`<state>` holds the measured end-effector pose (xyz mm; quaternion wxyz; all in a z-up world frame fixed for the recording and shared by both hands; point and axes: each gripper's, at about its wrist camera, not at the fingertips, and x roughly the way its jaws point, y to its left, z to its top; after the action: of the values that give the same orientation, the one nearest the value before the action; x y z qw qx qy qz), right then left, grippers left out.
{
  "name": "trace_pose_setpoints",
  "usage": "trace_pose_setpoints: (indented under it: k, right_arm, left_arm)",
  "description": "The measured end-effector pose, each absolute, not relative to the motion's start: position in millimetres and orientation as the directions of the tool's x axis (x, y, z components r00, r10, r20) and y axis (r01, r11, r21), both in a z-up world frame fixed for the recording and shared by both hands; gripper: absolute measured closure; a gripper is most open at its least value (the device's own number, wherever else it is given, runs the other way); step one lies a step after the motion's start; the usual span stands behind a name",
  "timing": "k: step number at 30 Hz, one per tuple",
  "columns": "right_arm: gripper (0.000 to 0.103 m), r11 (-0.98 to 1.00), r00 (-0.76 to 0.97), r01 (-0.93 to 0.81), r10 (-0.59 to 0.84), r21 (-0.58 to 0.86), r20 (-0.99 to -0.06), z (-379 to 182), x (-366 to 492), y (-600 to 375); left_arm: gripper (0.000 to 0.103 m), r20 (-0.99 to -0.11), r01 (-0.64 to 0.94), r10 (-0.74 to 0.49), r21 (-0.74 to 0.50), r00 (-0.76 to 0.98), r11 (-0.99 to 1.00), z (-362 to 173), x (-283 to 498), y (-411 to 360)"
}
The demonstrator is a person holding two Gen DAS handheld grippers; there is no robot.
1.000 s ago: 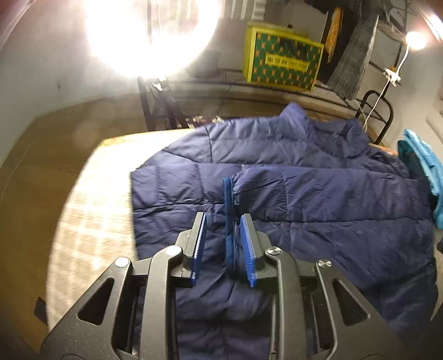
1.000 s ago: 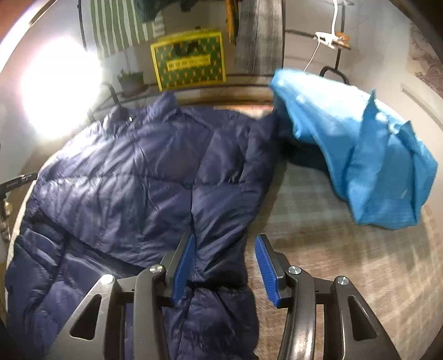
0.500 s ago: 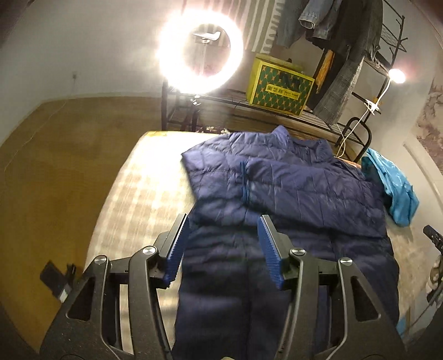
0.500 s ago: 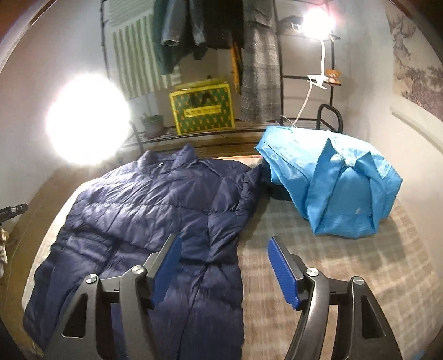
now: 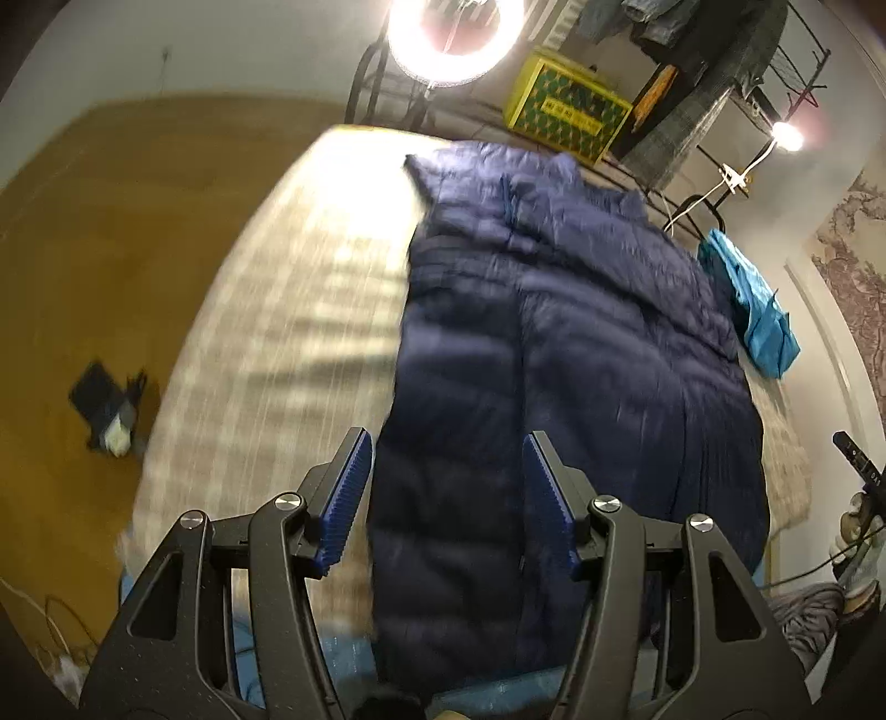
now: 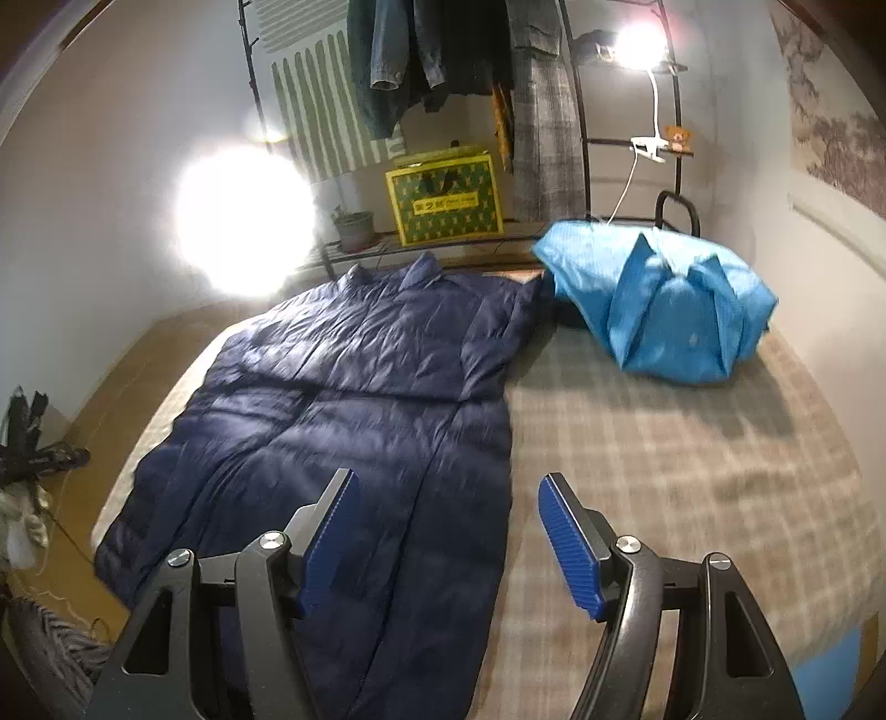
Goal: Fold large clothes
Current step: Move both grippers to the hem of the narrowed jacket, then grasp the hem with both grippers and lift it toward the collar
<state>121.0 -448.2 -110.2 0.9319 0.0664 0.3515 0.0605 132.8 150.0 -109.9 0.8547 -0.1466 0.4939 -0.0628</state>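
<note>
A large navy quilted jacket (image 5: 576, 354) lies flat on the checked bed (image 5: 310, 310), with both sleeves folded in over its front. My left gripper (image 5: 446, 498) is open and empty, held high above the jacket's near left part. In the right wrist view the jacket (image 6: 343, 399) covers the left half of the bed (image 6: 664, 443). My right gripper (image 6: 446, 537) is open and empty, held above the jacket's near right edge.
A crumpled light blue garment (image 6: 664, 310) lies at the far right of the bed, also in the left wrist view (image 5: 758, 310). A ring light (image 5: 454, 39), a yellow-green box (image 6: 443, 199) and a clothes rack (image 6: 459, 66) stand behind the bed. A dark object (image 5: 105, 404) lies on the floor at left.
Both grippers opened wider and drew back and up from the jacket. The left one let go of the blue zipper edge it had between its fingers a second ago.
</note>
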Motion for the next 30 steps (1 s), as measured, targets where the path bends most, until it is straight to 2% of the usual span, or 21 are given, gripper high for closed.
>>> trace_pose_setpoints:
  k: [9,11,23,30]
  right_arm:
    - [0.033,0.972,0.702,-0.061,0.205,0.228,-0.682,-143.9,58.5,-453.5]
    - [0.031,0.965,0.695,-0.046,0.218,0.26,-0.685,-151.6,47.1,-456.7]
    - [0.027,0.941,0.535,0.012,0.279,0.338,-0.798,-227.3,36.0,-447.9]
    - [0.027,0.908,0.465,0.074,0.333,0.411,-0.82,-264.4,42.7,-455.9]
  left_arm:
    - [0.044,-0.861,-0.086,-0.299,-0.364,0.412,0.927,-149.6,69.3,157.9]
    - [0.044,-0.862,-0.102,-0.307,-0.375,0.404,0.921,-157.2,61.0,158.6]
    - [0.044,-0.845,-0.161,-0.396,-0.473,0.359,0.866,-187.3,51.5,167.6]
    - [0.045,-0.847,-0.141,-0.43,-0.489,0.313,0.861,-196.2,55.5,158.3]
